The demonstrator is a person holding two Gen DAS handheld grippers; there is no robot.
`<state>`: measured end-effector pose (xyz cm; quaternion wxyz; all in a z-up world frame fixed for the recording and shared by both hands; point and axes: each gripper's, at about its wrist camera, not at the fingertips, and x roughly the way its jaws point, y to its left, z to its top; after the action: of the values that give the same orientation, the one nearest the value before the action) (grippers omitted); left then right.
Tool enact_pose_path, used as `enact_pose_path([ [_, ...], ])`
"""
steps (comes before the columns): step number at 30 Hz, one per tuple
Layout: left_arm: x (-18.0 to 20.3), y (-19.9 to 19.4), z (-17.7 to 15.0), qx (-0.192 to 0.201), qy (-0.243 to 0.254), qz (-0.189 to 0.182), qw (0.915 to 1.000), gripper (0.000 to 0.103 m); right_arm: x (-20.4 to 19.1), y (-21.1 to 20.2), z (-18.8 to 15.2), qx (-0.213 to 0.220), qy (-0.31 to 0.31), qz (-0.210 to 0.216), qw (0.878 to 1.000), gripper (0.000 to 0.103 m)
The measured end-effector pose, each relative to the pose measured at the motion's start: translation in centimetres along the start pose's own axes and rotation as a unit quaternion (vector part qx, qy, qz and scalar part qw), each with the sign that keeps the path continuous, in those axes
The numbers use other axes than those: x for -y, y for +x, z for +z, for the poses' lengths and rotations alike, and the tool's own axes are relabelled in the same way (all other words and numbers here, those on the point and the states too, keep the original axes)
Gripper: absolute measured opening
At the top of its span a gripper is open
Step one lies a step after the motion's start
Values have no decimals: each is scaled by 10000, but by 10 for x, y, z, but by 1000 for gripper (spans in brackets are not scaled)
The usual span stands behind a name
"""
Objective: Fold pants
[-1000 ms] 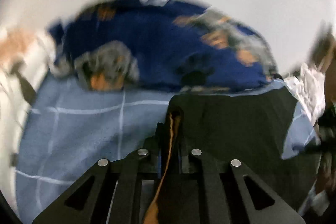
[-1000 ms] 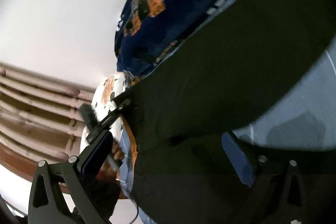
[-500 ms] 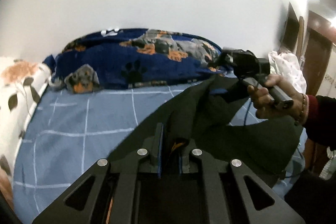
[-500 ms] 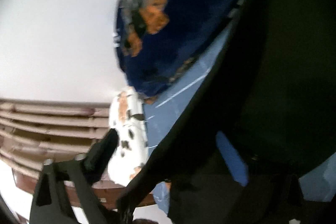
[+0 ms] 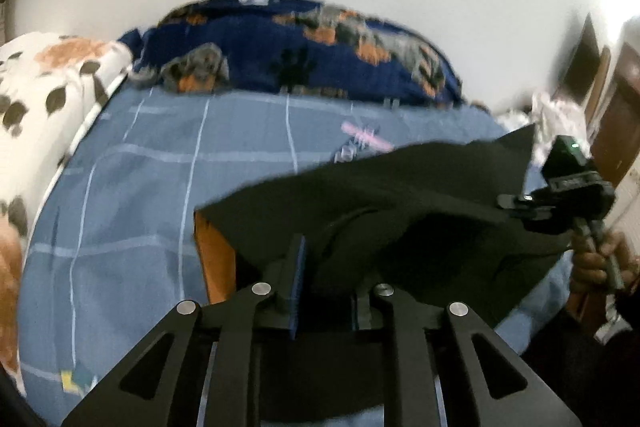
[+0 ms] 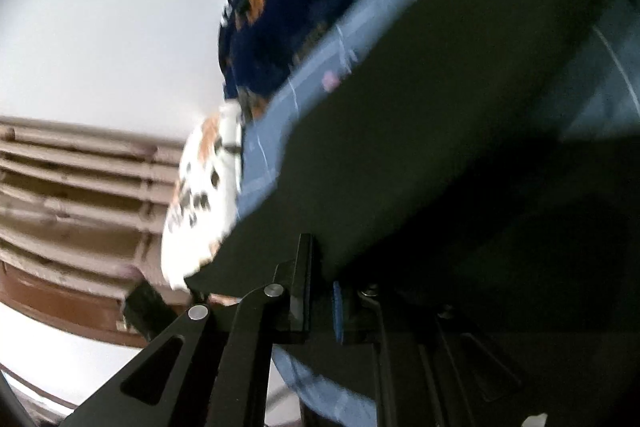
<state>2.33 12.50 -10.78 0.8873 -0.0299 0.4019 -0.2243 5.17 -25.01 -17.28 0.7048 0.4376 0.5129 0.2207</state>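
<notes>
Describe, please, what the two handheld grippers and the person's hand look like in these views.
Both the left gripper and the right gripper are matte black, with triangular cutouts, silver rivets and blue-lined jaws. The right gripper carries a boxy black camera module with a green light. The hand shows a bracelet.

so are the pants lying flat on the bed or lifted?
Lifted. The black pants hang bunched between the left gripper, whose jaws are opening, and the right gripper, above the blue bedsheet.

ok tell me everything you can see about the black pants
The black pants are dark, soft cloth with an orange lining showing at one turned edge. They hang lifted above the blue checked bedsheet, stretched between the left gripper, whose fingers are opening, and the right gripper, shut on the cloth.
</notes>
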Motion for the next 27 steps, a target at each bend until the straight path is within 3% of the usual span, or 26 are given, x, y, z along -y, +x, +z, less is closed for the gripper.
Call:
enact_pose_path([
  [6, -6, 2, -40, -356, -17, 261, 9990, 18, 21, 18, -56, -416, 169, -170, 9988, 9],
  [11, -6, 5, -61, -469, 153, 570, 9972, 18, 35, 29, -71, -588, 339, -248, 9974, 9],
  [14, -13, 3, -64, -494, 94, 730, 9961, 28, 34, 30, -73, -632, 257, -205, 9975, 9],
  [17, -25, -5, -65, -494, -102, 1160, 9920, 50, 37, 34, -77, -691, 277, -209, 9970, 9],
  [21, -49, -38, -63, -124, -703, 1727, 9824, 51, 37, 38, -77, -675, 270, -174, 9972, 8],
  [24, -35, -62, -45, 301, -707, 1662, 9831, 51, 35, 40, -77, -671, 259, -122, 9973, 8],
  [26, 1, -56, -25, 230, -192, 1510, 9881, 51, 36, 42, -77, -674, 291, -59, 9973, 8],
  [27, 23, -45, -18, 124, 11, 1262, 9919, 51, 36, 42, -77, -672, 303, -11, 9973, 9],
])
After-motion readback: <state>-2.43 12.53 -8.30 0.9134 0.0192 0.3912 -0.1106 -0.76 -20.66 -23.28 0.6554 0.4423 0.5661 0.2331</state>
